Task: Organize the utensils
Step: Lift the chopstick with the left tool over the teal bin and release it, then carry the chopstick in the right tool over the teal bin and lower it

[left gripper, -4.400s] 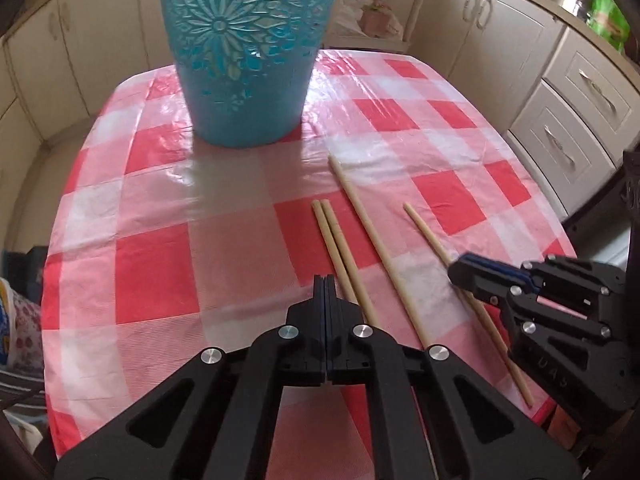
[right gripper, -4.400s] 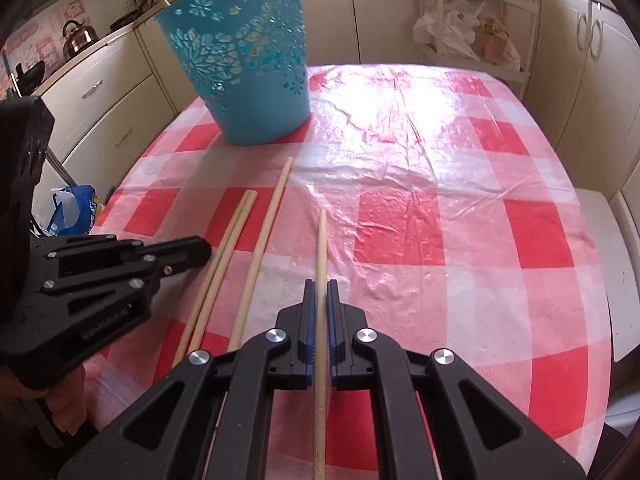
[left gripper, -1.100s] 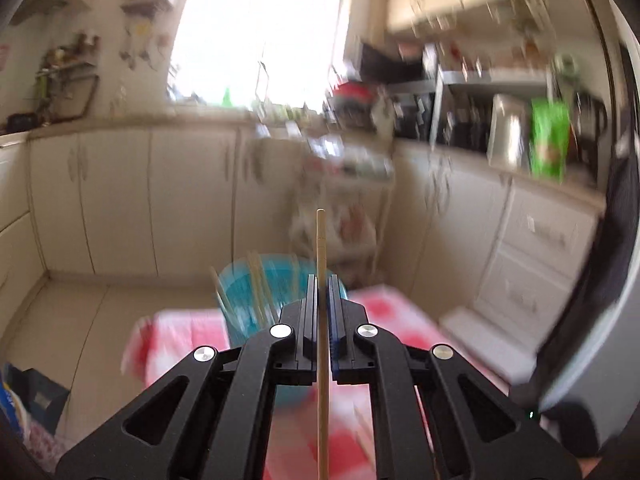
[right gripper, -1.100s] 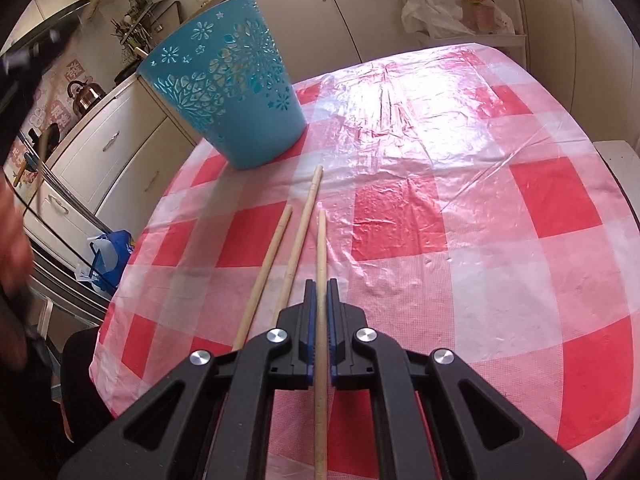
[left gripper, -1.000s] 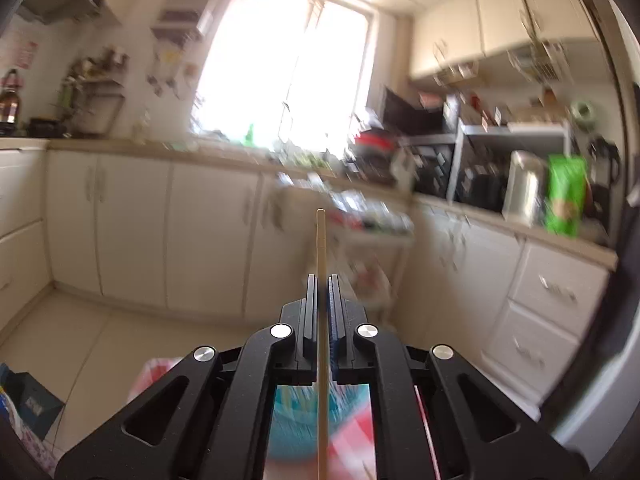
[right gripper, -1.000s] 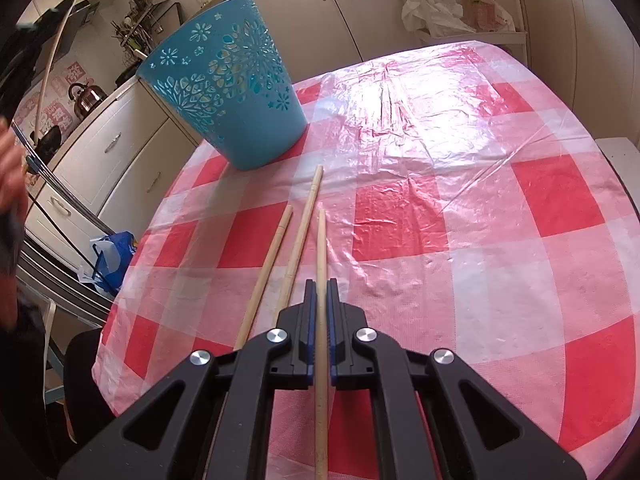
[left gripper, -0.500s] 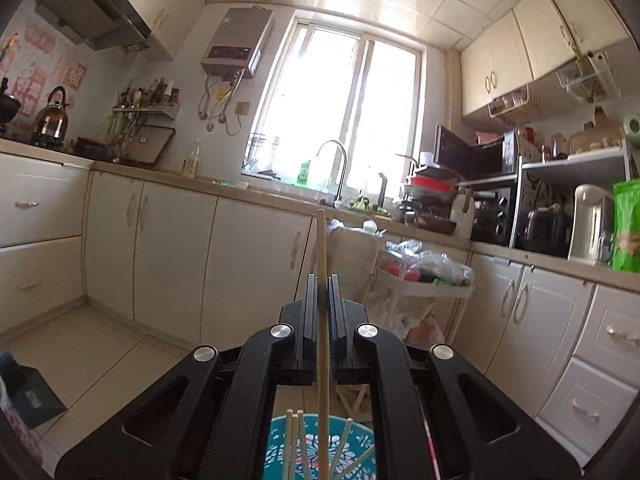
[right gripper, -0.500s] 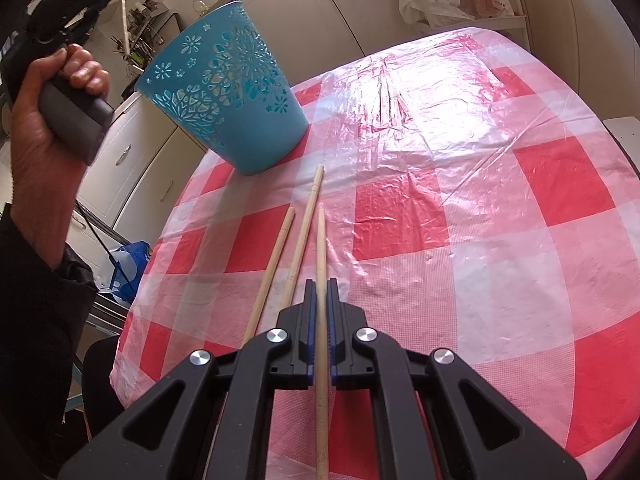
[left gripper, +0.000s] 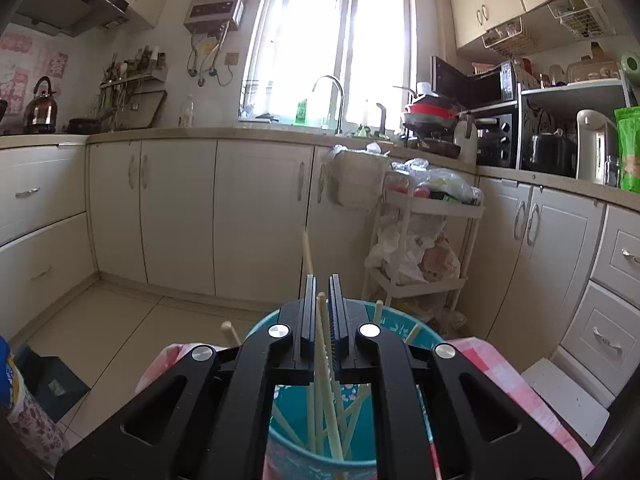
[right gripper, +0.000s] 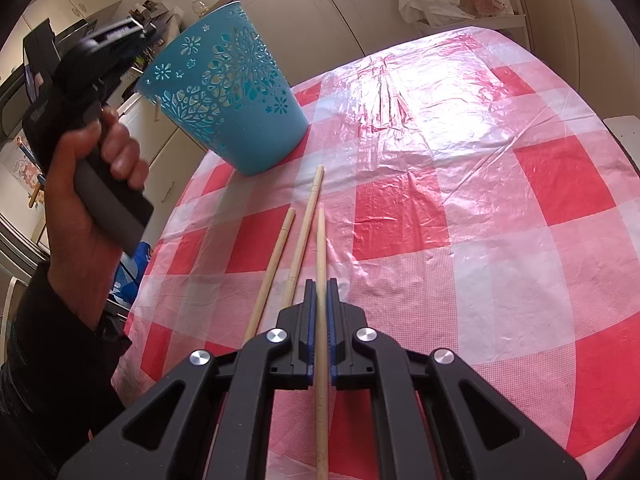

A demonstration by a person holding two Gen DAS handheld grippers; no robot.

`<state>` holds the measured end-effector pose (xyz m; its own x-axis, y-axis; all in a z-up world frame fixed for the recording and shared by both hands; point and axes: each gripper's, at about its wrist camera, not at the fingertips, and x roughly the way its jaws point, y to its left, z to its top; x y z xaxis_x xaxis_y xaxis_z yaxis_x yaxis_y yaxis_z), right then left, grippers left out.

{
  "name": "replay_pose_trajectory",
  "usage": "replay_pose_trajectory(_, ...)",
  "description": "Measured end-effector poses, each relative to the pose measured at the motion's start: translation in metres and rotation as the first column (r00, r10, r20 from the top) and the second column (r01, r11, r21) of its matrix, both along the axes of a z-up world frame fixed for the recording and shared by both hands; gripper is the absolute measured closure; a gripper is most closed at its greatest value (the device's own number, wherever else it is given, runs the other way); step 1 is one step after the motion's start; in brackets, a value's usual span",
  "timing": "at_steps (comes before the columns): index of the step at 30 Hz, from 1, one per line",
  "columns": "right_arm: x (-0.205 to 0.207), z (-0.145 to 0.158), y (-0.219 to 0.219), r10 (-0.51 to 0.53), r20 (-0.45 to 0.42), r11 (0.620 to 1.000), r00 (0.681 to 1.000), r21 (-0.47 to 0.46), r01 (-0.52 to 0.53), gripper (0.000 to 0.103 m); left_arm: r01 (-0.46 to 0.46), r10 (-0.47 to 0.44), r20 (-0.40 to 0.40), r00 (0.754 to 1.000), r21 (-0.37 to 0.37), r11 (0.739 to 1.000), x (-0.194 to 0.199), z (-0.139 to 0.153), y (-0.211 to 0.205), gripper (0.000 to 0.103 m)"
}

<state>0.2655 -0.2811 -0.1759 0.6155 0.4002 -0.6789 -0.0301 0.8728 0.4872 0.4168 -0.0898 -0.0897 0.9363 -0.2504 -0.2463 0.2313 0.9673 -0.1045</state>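
Overhead, left gripper [left gripper: 323, 304] parted above the perforated turquoise plastic basket [left gripper: 264, 436], pale wooden chopstick [left gripper: 320, 344] loose between its jaws, dropping among those inside; right gripper [right gripper: 318, 300] clamped on a long wooden chopstick [right gripper: 321, 248] over the red-and-white checked tablecloth [right gripper: 480, 216]; two more wooden chopsticks [right gripper: 304, 232] lying just left.

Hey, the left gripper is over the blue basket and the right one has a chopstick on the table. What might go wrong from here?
1. The left gripper is open above the blue basket. The slanting chopstick between its fingers may snag on the sticks crossed inside.
2. The basket wall has cut-outs, and one stick end seems to poke through, so others might slip out.
3. The right gripper is shut on the held chopstick, close beside two loose chopsticks. Lifting may set them rolling.
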Motion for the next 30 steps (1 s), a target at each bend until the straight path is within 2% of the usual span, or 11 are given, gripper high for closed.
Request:
replay_pose_trajectory(1,0.0,0.0,0.0,0.0,0.0,1.0,1.0,-0.001,0.0,0.097,0.003,-0.002,-0.011,1.0,0.011,1.0,-0.003,-0.005,0.001,0.094)
replay_pose_trajectory(3,0.0,0.0,0.001,0.0,0.001,1.0,1.0,-0.004,0.0,0.097,0.009,-0.008,-0.031,0.999,0.027,1.0,-0.008,-0.01,0.003,0.084)
replay_pose_trajectory(5,0.0,0.001,0.002,0.0,0.002,1.0,1.0,-0.009,0.0,0.097,0.001,0.0,-0.026,1.0,0.027,1.0,-0.019,-0.013,0.008,0.063)
replay_pose_trajectory(11,-0.005,0.005,-0.001,0.0,0.043,1.0,0.999,0.016,-0.001,0.097,-0.014,0.014,0.007,1.0,0.012,1.0,-0.057,-0.013,0.032,0.046)
replay_pose_trajectory(15,-0.007,0.009,-0.006,-0.014,0.078,0.999,0.997,0.047,0.01,0.097,-0.04,0.04,0.011,0.999,-0.036,0.999,-0.078,-0.018,0.056,0.043)
replay_pose_trajectory(18,-0.008,0.024,-0.009,-0.043,0.142,0.996,0.989,0.09,0.03,0.097,-0.073,0.074,0.005,0.997,-0.061,0.995,-0.089,-0.023,0.072,0.04)
replay_pose_trajectory(20,-0.006,0.044,-0.007,-0.06,0.207,0.993,0.977,0.111,0.038,0.097,-0.104,0.104,-0.006,0.995,-0.074,0.992,-0.092,-0.028,0.081,0.034)
replay_pose_trajectory(21,-0.003,0.056,-0.006,-0.072,0.246,0.992,0.967,0.123,0.043,0.097,-0.123,0.122,-0.022,0.992,-0.085,0.989,-0.093,-0.034,0.086,0.033)
replay_pose_trajectory(25,0.008,0.116,0.005,-0.122,0.429,0.987,0.895,0.147,0.064,0.097,-0.159,0.15,-0.09,0.985,-0.104,0.982,-0.09,-0.055,0.096,0.032)
replay_pose_trajectory(27,0.018,0.151,0.019,-0.134,0.528,0.989,0.839,0.126,0.079,0.097,-0.158,0.147,-0.105,0.983,-0.096,0.983,-0.089,-0.061,0.096,0.032)
replay_pose_trajectory(30,0.032,0.195,0.033,-0.149,0.632,0.989,0.761,0.115,0.098,0.097,-0.152,0.141,-0.117,0.983,-0.086,0.985,-0.088,-0.066,0.094,0.032)
